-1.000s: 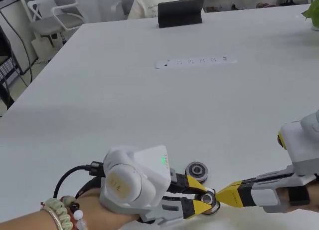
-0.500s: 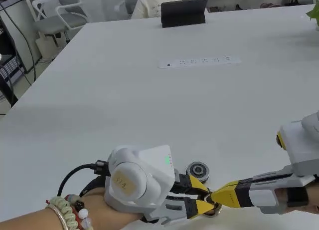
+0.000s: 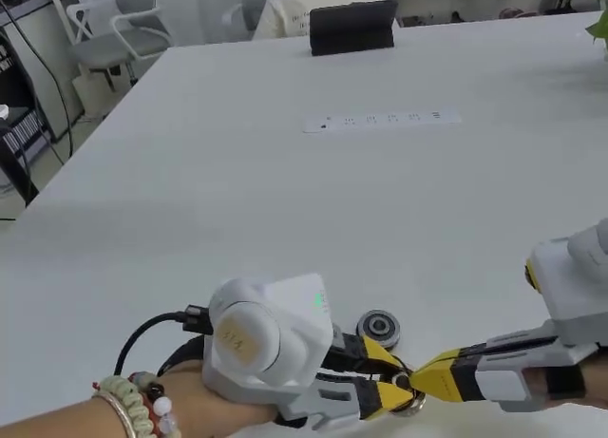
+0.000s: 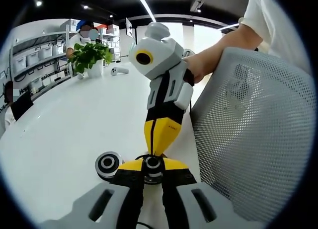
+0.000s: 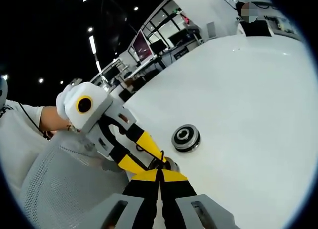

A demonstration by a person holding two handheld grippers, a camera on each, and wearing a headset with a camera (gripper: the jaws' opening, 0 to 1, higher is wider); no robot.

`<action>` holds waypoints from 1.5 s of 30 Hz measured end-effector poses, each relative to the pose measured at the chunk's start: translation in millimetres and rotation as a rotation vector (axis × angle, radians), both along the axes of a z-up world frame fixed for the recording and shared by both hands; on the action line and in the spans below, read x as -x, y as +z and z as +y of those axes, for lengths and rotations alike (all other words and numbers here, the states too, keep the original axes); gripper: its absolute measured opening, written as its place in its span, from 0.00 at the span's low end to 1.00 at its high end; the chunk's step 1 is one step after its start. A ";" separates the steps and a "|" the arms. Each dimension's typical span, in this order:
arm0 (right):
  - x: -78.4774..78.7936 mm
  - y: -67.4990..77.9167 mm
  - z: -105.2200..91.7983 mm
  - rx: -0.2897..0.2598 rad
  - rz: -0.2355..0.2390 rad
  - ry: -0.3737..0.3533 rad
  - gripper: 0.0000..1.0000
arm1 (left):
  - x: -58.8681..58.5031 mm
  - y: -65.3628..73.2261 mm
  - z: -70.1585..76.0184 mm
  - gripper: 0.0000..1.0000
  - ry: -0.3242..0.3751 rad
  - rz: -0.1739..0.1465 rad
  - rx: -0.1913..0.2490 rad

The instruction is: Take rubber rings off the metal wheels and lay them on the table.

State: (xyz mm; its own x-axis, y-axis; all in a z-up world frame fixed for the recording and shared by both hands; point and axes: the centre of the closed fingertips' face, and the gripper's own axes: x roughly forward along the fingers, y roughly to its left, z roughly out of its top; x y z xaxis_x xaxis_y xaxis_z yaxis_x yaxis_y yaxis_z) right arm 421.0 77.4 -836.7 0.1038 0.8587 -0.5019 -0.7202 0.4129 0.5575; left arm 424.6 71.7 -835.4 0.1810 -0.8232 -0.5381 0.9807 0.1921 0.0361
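Head view, held wheel [image 3: 410,402]: low by the near table edge, clamped between the yellow jaws of the left gripper [image 3: 391,381]; small and metal, probably dense and slick.
Head view, right gripper [image 3: 425,375]: enters from the right of the held wheel with its tip at the rim and its jaws drawn together; too small to tell whether rubber is nipped.
Head view, loose wheel [image 3: 378,326]: just beyond the held wheel, flat on the table [image 3: 285,200], apart from both grippers; dark rubber ring [image 3: 362,328] seated around it.
Head view, room: broad bare table beyond the held wheel, power strip [image 3: 382,121] well beyond it; table edge close on the near side, so a dropped wheel could roll off.
Left gripper view, held wheel [image 4: 152,162]: squeezed side to side by own jaws, hub facing up; best held by the metal flanks, leaving the rim free.
Left gripper view, rubber ring: likely soft, stretchy and grippy; best pinched at the outer edge and peeled away from the held wheel.
Left gripper view, hazards: mesh chair back [image 4: 248,139] just right of the held wheel, crowding that side.
Right gripper view, right gripper [image 5: 159,175]: yellow tips pressed together just short of the held wheel [image 5: 170,165].
Right gripper view, laying spot: open white table past the held wheel, around the loose wheel [image 5: 186,137].
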 end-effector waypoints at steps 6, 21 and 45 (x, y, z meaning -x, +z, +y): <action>-3.4 2.4 -3.7 -0.006 -0.006 -0.015 0.00 | -0.5 0.2 0.0 0.07 -0.016 0.005 -0.041; -4.7 14.2 -3.8 -0.043 0.007 -0.047 0.00 | 5.4 18.7 9.4 0.25 -0.048 0.056 -0.060; 4.1 35.5 -19.8 -0.074 -0.014 -0.100 0.00 | 15.9 55.0 59.1 0.42 -0.045 -0.042 -0.131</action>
